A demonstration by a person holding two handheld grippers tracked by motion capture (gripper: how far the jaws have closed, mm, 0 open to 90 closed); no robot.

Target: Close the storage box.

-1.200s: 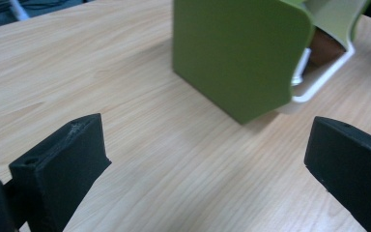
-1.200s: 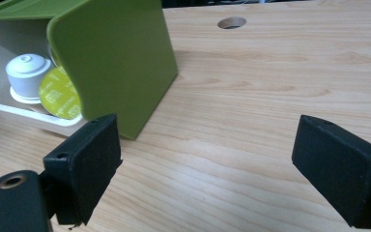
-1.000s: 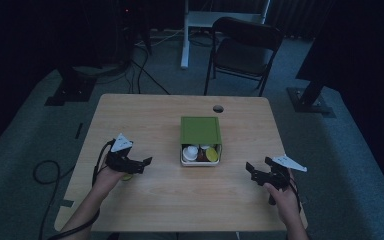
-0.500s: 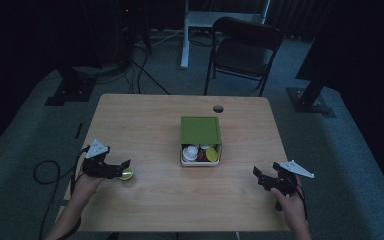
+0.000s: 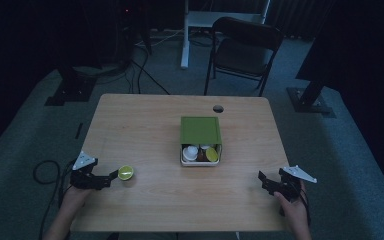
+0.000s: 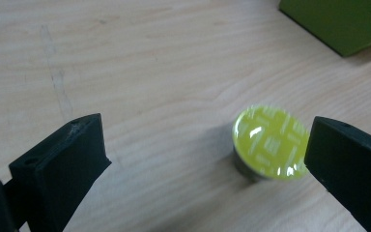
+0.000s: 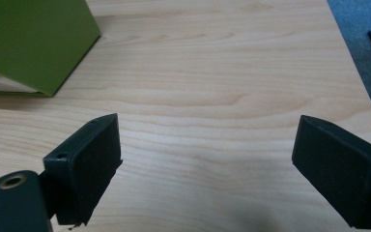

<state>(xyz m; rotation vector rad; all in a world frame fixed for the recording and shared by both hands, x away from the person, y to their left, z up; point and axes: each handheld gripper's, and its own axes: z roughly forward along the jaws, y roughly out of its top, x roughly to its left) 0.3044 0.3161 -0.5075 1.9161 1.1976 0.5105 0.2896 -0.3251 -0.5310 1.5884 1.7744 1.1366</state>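
A yellow-green capsule (image 5: 125, 173) (image 6: 269, 142) stands on the wooden table (image 5: 145, 125) at its near left. My left gripper (image 5: 111, 176) (image 6: 207, 159) is open just left of it, one jaw close beside the capsule without gripping it. A green box (image 5: 200, 131) (image 6: 340, 21) (image 7: 29, 43) lies in the middle of the table, slid half open, with several capsules (image 5: 200, 153) showing in its white tray. At the near right, my right gripper (image 5: 264, 181) (image 7: 212, 159) is open over bare wood with nothing between its jaws.
A round cable hole (image 5: 218, 108) sits near the table's far edge. A dark folding chair (image 5: 242, 50) and a white desk leg (image 5: 184, 35) stand beyond the table. Cables (image 5: 47, 172) trail on the carpet at the left.
The left gripper has drawn back to the left and let go of the yellow-green capsule, which now stands on the table. The right gripper has shifted slightly right and nearer.
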